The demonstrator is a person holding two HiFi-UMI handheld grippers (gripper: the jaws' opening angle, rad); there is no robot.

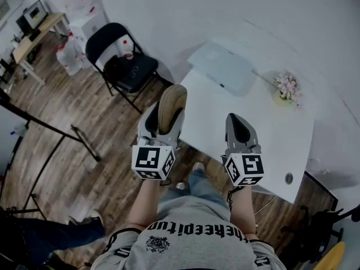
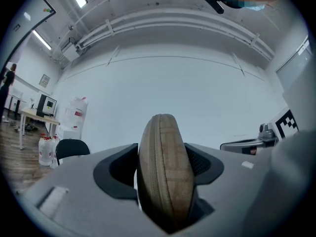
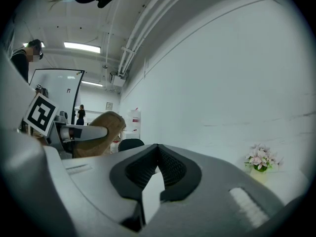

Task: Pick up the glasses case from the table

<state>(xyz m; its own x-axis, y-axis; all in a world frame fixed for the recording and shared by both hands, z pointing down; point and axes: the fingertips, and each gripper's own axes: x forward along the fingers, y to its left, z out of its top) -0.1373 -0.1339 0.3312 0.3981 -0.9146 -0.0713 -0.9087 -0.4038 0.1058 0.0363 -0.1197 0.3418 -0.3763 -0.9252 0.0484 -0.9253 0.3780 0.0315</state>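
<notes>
In the left gripper view we see the left gripper (image 2: 162,151) closed on the glasses case (image 2: 164,174). The two dark pads press on its flat sides and its zip edge is turned to the camera. The case is tan with a woven check pattern. It stands upright between the jaws and reaches well past their tips. Behind it there is only the white wall, so the case is up in the air and does not touch the desk (image 1: 278,142). From the head view it hangs over the near left edge of the white desk, partly over the wooden floor (image 1: 67,103). The right gripper (image 3: 157,149) is beside the left one, apart from it. Its jaws are together at the tips and nothing is between them. Farther out on the desk stands a small pot of pink flowers (image 1: 288,88), and a pale flat object (image 1: 222,66) lies at the far corner. A black folding chair (image 1: 126,61) stands on the floor to the left of the desk.
</notes>
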